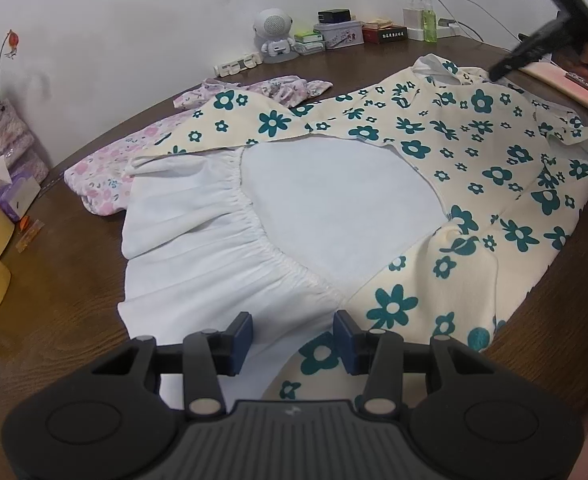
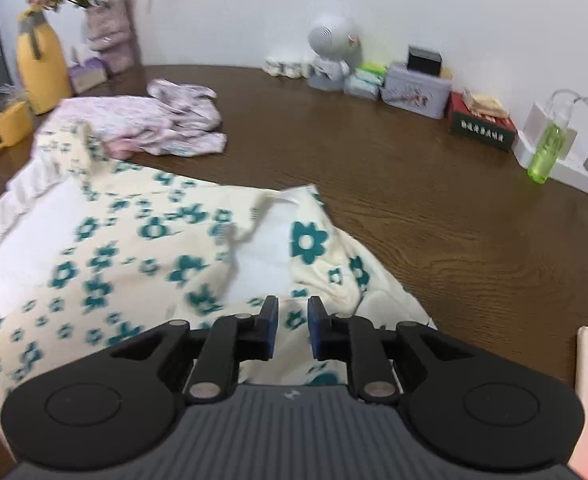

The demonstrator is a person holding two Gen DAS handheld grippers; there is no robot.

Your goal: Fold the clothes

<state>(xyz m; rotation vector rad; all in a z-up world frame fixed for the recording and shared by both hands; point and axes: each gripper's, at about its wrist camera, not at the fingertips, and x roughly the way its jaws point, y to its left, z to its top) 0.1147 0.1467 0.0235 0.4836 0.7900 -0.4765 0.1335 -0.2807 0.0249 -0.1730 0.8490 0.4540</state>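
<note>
A cream dress with teal flowers point(image 1: 474, 152) lies spread on the brown table point(image 1: 73, 280), part of it turned back so its white lining and gathered seam show. My left gripper point(image 1: 292, 334) stands open over the near hem, with nothing pinched between its blue pads. In the right wrist view the dress point(image 2: 105, 264) looks blurred. My right gripper point(image 2: 291, 320) hovers over the collar end with a narrow gap between the pads and no cloth gripped. The left wrist view shows the right gripper point(image 1: 496, 72) at the far right by the neckline, held by a hand.
A crumpled pink floral garment point(image 1: 105, 168) point(image 2: 165, 120) lies behind the dress. Along the wall stand a white robot speaker point(image 1: 273, 36), tins and boxes point(image 1: 340, 34), a green bottle point(image 2: 546, 152) and chargers. A yellow flask point(image 2: 41, 68), vase and tissues sit left.
</note>
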